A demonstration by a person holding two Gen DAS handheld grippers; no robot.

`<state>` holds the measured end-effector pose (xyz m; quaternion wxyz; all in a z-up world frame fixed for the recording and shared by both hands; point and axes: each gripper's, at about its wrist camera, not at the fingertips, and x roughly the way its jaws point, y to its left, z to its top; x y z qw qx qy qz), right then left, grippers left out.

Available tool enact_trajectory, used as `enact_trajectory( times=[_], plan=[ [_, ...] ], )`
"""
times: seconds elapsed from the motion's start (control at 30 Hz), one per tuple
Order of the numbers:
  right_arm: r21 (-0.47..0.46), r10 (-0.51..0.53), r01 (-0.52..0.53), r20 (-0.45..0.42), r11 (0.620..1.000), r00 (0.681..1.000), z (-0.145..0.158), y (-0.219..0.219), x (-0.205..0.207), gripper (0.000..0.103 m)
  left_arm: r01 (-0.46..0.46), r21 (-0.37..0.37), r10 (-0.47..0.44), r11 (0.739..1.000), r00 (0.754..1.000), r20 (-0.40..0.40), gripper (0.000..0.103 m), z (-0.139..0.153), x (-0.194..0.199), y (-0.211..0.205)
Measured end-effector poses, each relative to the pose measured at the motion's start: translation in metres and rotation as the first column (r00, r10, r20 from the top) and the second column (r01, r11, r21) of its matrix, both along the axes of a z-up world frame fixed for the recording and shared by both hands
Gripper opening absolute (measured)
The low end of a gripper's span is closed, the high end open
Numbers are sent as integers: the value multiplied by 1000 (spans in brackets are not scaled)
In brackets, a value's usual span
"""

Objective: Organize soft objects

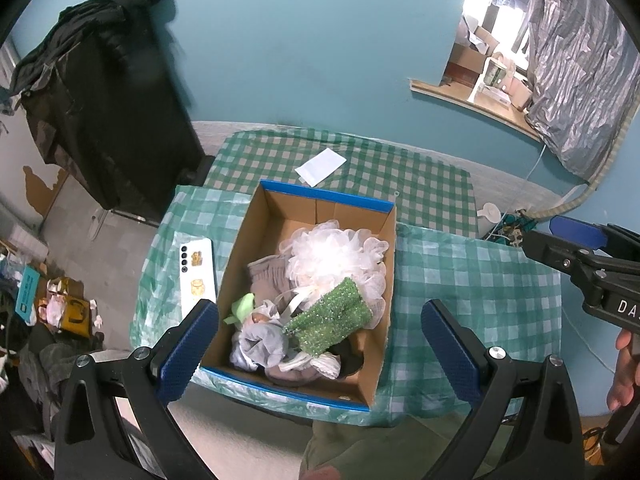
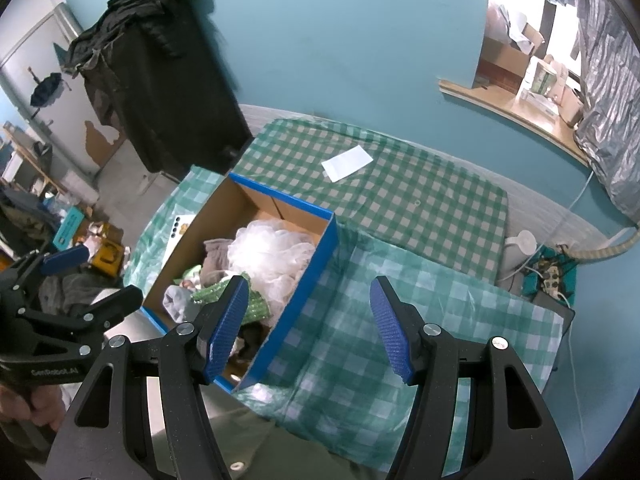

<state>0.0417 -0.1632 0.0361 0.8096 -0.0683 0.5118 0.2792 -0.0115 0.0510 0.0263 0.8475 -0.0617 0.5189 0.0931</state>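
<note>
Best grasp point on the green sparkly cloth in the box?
Probably from above, jaws across its narrow width near the middle. The green cloth lies on top of the pile as a long diagonal strip, so nothing covers it. The box walls block any side approach, and the white pouf crowds its upper end; stay toward the lower half.

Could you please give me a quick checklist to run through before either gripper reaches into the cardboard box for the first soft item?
1. Left gripper open, nothing between its jaws: ok.
2. Right gripper open, nothing between its jaws: ok.
3. Cardboard box open-topped, contents reachable: ok.
4. White mesh pouf and green sparkly cloth lie on top, free to lift: ok.
5. White phone lies left of the box, outside it: ok.
6. Bare checked tablecloth right of the box for sorting: ok.
</note>
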Motion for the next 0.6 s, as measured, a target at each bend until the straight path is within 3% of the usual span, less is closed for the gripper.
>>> enact_trajectory(
  times=[0.6],
  plan=[
    [1, 1, -1, -5, 1000, 1000, 0, 2, -2, 63, -1, -11, 1, 1000, 1000, -16, 102, -3, -2, -4]
  ],
)
